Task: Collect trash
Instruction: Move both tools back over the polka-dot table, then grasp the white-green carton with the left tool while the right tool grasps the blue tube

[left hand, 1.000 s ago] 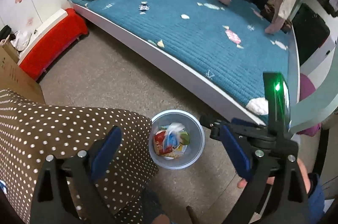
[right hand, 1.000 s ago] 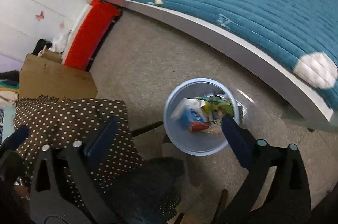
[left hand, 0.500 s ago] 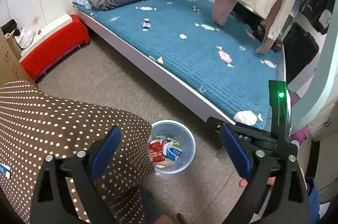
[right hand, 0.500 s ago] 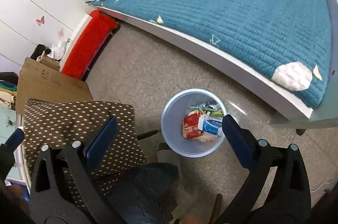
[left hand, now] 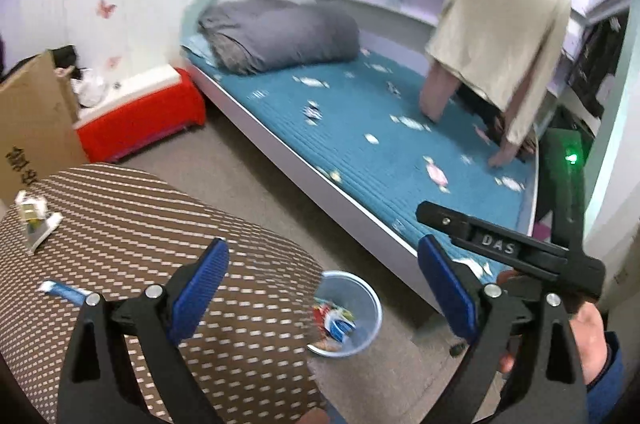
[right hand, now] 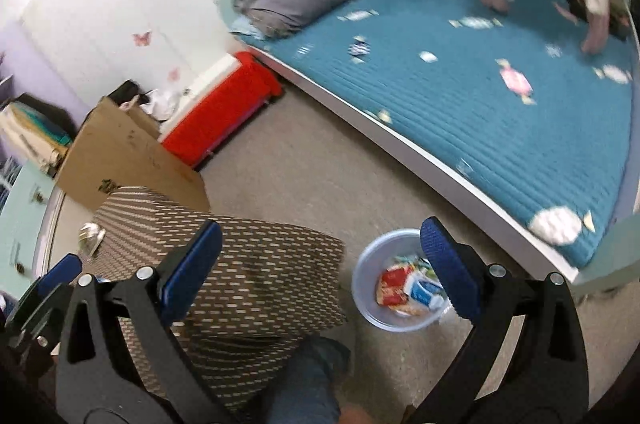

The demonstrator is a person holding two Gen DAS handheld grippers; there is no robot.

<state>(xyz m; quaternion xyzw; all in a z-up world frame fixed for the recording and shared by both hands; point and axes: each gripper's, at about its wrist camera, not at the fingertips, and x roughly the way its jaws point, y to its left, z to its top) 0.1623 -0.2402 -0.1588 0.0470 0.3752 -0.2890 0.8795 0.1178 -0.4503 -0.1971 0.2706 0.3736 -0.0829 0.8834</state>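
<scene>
So we've got both grippers up in the air over the bedroom floor, and neither one is carrying anything. Our left gripper point(left hand: 324, 278) has its blue pads spread wide with nothing between them, and our right gripper point(right hand: 320, 256) is the same, fingers well apart and empty.

The trash bin point(right hand: 362, 288), a small pale blue bucket, stands on the grey carpet between the polka-dot stool point(right hand: 256, 264) and the bed point(right hand: 500, 112). In the left wrist view the bin point(left hand: 370, 308) sits just beside the stool's edge, low in the frame between the pads. It already holds wrappers: a red packet point(right hand: 392, 288) and a blue-and-white packet point(right hand: 422, 292) lying side by side, with more bits around them we can't make out.

On top of the stool point(left hand: 140, 224) we see two loose pieces: a crumpled white wrapper point(left hand: 34, 224) near the far left edge and a flat blue-and-white strip point(left hand: 62, 290) closer to us, just left of the left pad.

The teal bedspread has candy-print patterns all over, so we honestly can't tell which spots are print and which are real litter. A grey duvet point(left hand: 280, 36) is rolled up at the head of the bed, a red box point(left hand: 140, 116) sits against the wall, and a cardboard box point(right hand: 120, 160) stands near the stool. Everything's a bit motion-blurred.
</scene>
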